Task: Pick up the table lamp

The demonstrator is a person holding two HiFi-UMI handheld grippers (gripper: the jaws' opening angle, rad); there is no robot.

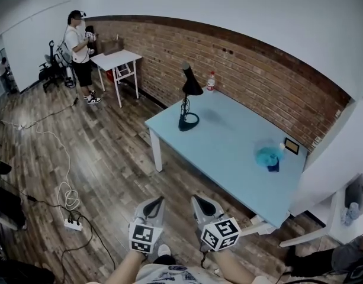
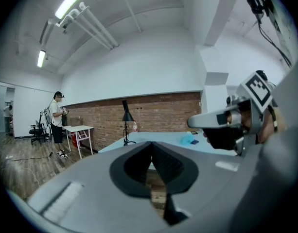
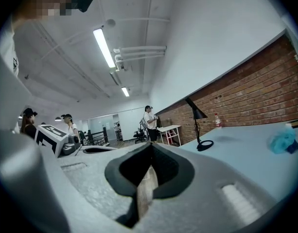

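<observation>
High head view, low gripper views share lamp (image 1: 186, 102).

open tabletop (image 1: 228, 144) beside table lamp (image 1: 188, 99), bottle (image 1: 211, 81) near, wall (image 1: 258, 70) behind

Grey tapered shells, black-lined jaws: left gripper (image 1: 158, 200), right gripper (image 1: 196, 199). Each carries a white cube (image 1: 220, 233) with black square markers. Pale printed shirt (image 1: 169, 273).

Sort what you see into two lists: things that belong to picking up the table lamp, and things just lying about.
Belong to the job: table lamp; left gripper and right gripper, both shut and empty; blue table under the lamp.

Just lying about: bottle; blue object; small frame; power strip on the floor; white side table.
</observation>
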